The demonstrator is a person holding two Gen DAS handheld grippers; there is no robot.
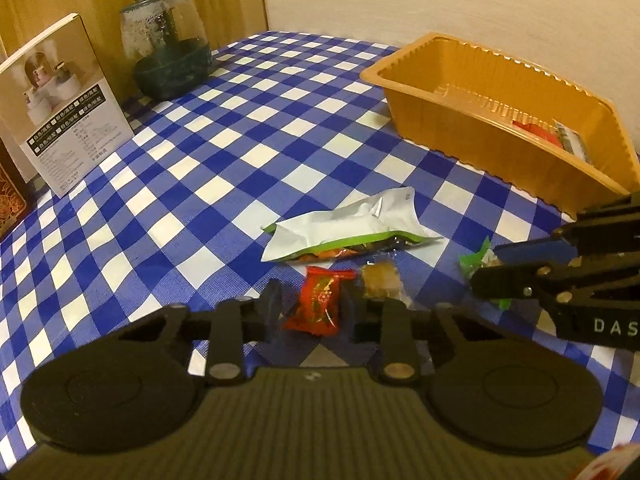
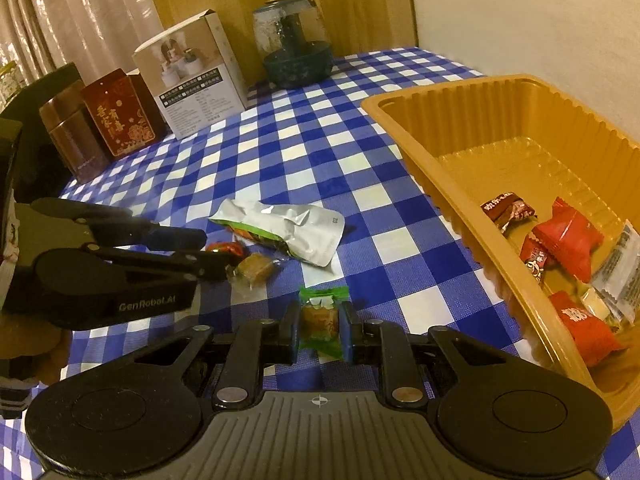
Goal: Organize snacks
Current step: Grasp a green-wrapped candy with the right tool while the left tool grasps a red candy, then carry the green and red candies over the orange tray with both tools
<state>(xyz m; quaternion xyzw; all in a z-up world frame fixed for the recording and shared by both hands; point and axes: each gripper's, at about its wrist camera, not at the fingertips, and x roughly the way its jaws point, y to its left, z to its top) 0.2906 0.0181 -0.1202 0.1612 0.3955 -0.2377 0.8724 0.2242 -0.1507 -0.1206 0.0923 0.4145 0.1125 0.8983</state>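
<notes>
With its pads pressed against both sides of a green-wrapped snack [image 2: 322,322], the right tongs [image 2: 320,330] are pinching it just above the checked cloth of the counter [image 2: 280,152]. Over on the other side, the left tongs [image 1: 312,308] straddle a red-wrapped candy [image 1: 320,306]; the fingers [image 1: 269,312] sit close on either side of it, but whether they actually press on the wrapper I cannot tell. Right beside that red candy lies a brown cube in clear wrap [image 1: 380,286], touching or nearly touching it. Just behind the pair, a larger silver pouch with green trim [image 1: 348,226] lies flat, its dark printed edge toward the tongs. All three sit together near the middle of the counter.

Out toward the right edge stands the orange plastic tray [image 2: 400,120], ribbed walls up. Inside it, at its near end, there is a dark brown wrapped sweet [image 2: 506,210], several red packets [image 2: 568,236] and a clear wrapper [image 2: 618,268] bunched together.

Along the far edge of the counter, a glass jar with a dark green base [image 2: 294,40] stands upright, a white printed box [image 2: 192,76] beside it, then a red card with gold characters [image 2: 118,114] and a brown tin [image 2: 70,136] toward the far left corner. A wooden panel and a pale curtain rise behind them.
</notes>
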